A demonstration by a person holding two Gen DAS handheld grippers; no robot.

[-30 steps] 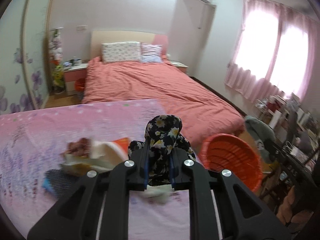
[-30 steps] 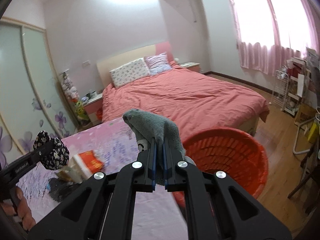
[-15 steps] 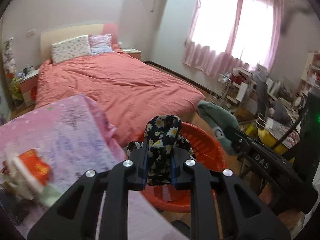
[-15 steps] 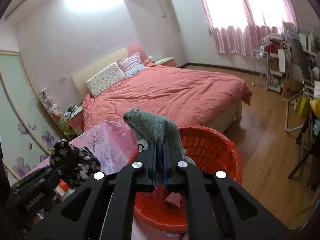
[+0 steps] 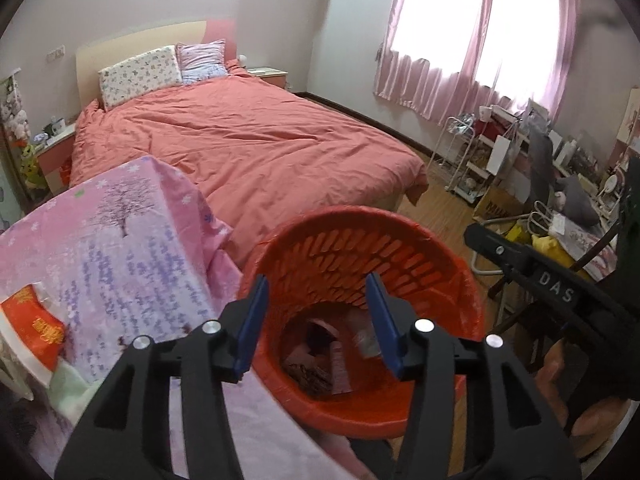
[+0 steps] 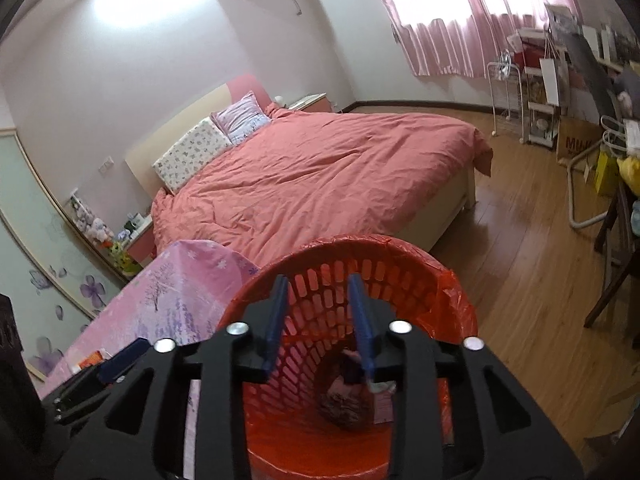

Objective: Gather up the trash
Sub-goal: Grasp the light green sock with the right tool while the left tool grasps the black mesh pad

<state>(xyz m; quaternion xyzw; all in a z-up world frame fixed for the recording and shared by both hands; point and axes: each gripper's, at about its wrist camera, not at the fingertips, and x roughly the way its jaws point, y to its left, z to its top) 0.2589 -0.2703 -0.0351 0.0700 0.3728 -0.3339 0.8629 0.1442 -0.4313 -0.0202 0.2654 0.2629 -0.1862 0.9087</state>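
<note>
When I look along my left gripper [image 5: 316,320], the red basket [image 5: 460,280] sits right under and past my fingers, and its round mouth faces up at me. My jaws have just been opening and nothing is between them now. The trash [image 5: 320,364] lies at the bottom. More trash, a red and white packet [image 5: 34,326], waits to the left on the pink cloth [image 5: 120,240], so my left hand is nearer to it. Only this view shows it well.

Along my right gripper [image 6: 318,322], the basket is below too. These jaws have just been opening as well, and they are empty. This view looks deeper into the basket.
</note>
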